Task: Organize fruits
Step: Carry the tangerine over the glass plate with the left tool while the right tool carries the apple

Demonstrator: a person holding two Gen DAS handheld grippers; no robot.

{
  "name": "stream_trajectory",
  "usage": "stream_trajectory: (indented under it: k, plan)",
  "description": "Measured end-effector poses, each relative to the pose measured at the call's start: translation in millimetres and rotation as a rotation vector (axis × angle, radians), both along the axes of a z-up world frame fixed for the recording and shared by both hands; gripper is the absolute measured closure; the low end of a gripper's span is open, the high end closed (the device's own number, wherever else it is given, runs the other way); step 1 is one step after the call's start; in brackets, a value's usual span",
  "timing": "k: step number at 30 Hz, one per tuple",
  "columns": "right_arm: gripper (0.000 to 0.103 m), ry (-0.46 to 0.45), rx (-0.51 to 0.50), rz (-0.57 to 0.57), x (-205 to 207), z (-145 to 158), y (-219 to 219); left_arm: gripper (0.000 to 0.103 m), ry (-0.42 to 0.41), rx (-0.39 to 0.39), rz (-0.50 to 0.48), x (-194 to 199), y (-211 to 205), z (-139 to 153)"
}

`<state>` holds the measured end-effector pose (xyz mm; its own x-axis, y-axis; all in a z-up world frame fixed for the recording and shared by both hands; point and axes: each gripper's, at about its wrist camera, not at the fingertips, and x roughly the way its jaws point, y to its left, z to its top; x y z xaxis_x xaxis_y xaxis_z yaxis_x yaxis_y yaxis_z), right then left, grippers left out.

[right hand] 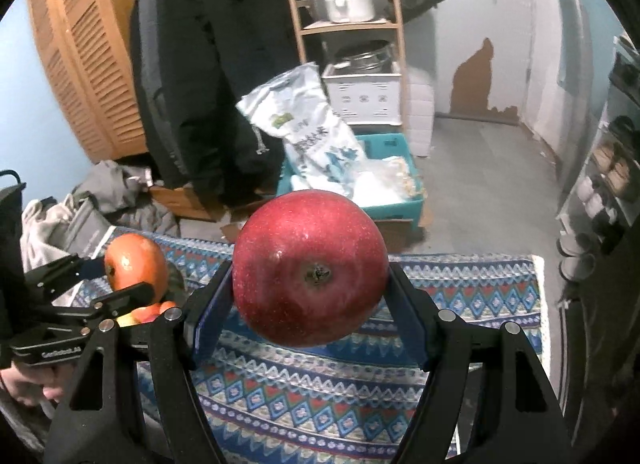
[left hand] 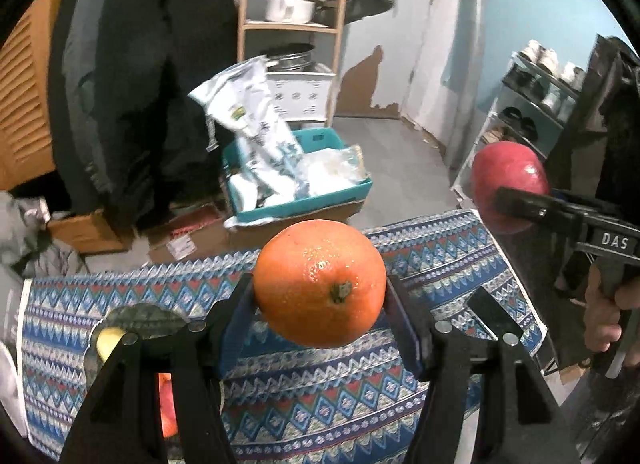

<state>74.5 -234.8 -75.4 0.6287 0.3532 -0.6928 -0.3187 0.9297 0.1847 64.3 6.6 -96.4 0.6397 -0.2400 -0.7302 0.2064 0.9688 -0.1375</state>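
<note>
blue pads of the left gripper (left hand: pixel 320 296) are clenched on an orange (left hand: pixel 320 282), stem end toward the camera, held up above the patterned cloth (left hand: pixel 340 396). the right gripper (right hand: pixel 310 296) likewise grasps a red apple (right hand: pixel 310 268) between its blue pads, also clear of the cloth. a dark bowl (left hand: pixel 136 314) with a yellow fruit (left hand: pixel 108 342) sits on the cloth at the left. beyond the table edge, a teal crate (left hand: pixel 304 206) holds plastic bags.

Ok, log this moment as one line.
left gripper: shut on orange | right gripper: shut on red apple | both above patterned cloth
</note>
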Motion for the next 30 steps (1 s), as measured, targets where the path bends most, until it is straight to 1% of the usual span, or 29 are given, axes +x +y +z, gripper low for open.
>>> stream_trajectory:
  k: [4,13,17,25,30]
  plan:
    - [0.029,0.009,0.008,0.040,1,-2,21,0.038,0.004,0.000,0.053,-7,26,-5]
    - [0.029,0.050,0.025,0.150,6,-9,85,0.038,0.024,-0.014,0.169,-16,85,-17]
    - [0.029,0.067,0.035,0.188,9,-13,109,0.038,0.043,-0.015,0.224,-18,111,-28]
    - [0.029,0.091,0.023,0.258,12,-22,161,0.038,0.070,-0.010,0.311,-27,159,-49]
    - [0.029,0.107,0.018,0.299,18,-28,195,0.038,0.095,-0.001,0.353,-29,181,-64]
